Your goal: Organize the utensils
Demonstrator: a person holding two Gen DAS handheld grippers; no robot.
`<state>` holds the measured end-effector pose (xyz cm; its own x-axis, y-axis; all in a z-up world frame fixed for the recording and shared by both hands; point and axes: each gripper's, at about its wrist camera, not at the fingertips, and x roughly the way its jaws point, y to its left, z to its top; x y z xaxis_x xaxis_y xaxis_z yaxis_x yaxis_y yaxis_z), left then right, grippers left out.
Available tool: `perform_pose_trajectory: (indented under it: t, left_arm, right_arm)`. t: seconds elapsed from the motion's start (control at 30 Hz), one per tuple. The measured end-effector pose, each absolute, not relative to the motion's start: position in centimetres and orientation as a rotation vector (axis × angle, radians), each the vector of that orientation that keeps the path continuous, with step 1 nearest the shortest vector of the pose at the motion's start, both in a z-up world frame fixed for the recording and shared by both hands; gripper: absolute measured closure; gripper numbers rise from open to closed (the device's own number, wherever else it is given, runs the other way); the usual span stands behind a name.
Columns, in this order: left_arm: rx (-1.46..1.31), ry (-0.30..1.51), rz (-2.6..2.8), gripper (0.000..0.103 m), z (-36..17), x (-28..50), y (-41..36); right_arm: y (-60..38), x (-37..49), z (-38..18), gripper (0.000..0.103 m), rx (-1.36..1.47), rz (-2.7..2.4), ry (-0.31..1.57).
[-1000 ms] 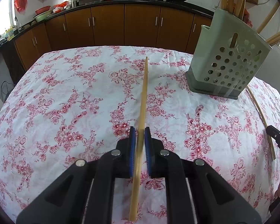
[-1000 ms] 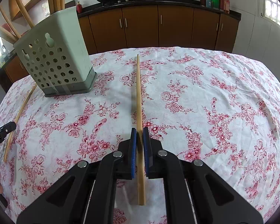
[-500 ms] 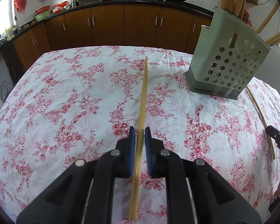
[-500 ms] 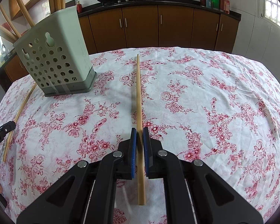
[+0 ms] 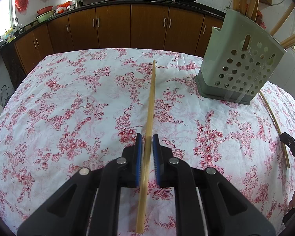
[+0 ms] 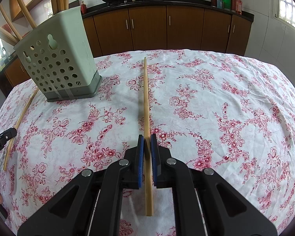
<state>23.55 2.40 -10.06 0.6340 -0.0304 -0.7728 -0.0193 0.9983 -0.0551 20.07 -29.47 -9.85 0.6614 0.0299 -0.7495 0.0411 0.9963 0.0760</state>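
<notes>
My left gripper (image 5: 147,137) is shut on a long wooden chopstick (image 5: 151,98) that points forward over the floral tablecloth. My right gripper (image 6: 147,138) is shut on another wooden chopstick (image 6: 146,94), also pointing forward. A pale green perforated utensil holder (image 5: 240,59) with several chopsticks standing in it is at the right in the left wrist view, and it shows at the left in the right wrist view (image 6: 59,63). A third chopstick (image 5: 275,123) lies on the cloth beside the holder; it also shows in the right wrist view (image 6: 19,122).
The table has a white cloth with red flowers (image 5: 68,108). Brown kitchen cabinets (image 5: 112,29) and a dark counter with woks stand behind it. The other gripper's tip shows at the right edge (image 5: 293,149) and at the left edge (image 6: 2,139).
</notes>
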Motion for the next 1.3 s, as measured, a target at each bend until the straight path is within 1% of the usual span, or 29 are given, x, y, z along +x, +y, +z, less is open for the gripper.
perform_pose_trajectory:
  t: [1.3]
  left_arm:
    - [-0.06,0.884,-0.011,0.089,-10.07,23.46,2.5]
  right_arm:
    - [-29.54,19.93,-9.78,0.095,0.082,-0.014,0.849]
